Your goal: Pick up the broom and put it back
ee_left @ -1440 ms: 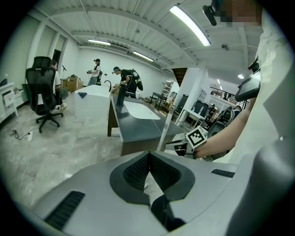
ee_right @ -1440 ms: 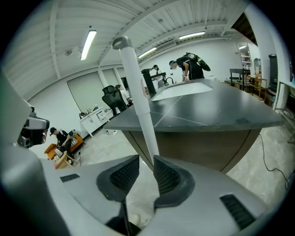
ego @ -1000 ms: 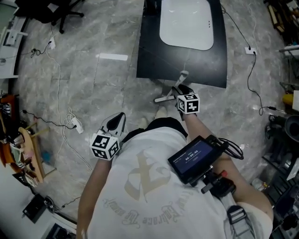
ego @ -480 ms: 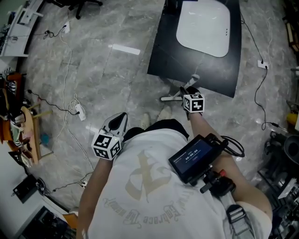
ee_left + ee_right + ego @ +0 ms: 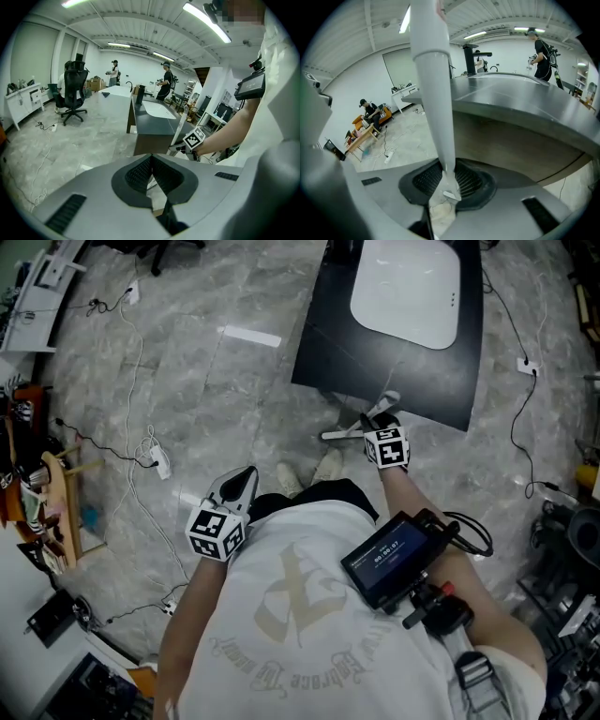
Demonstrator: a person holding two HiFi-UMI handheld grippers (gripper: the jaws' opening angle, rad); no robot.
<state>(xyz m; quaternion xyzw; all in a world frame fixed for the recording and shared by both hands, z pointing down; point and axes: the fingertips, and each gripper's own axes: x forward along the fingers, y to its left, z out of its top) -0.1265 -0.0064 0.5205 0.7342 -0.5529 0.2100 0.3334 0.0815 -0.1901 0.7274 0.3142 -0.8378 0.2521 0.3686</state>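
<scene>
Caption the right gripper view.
Right gripper, jaws just closing, grips the white broom handle beside a dark table.

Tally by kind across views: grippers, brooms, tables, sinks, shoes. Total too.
grippers: 2, the left gripper and the right gripper; the right's jaws have just been closing, broom between them
broom: 1
table: 1
sink: 1
shoes: 2
Total: 7

A dark table point(image 5: 330, 357) bears a white rounded slab point(image 5: 405, 289) (glossy); a power strip point(image 5: 160, 463) lies on the floor point(image 5: 225, 399).
</scene>
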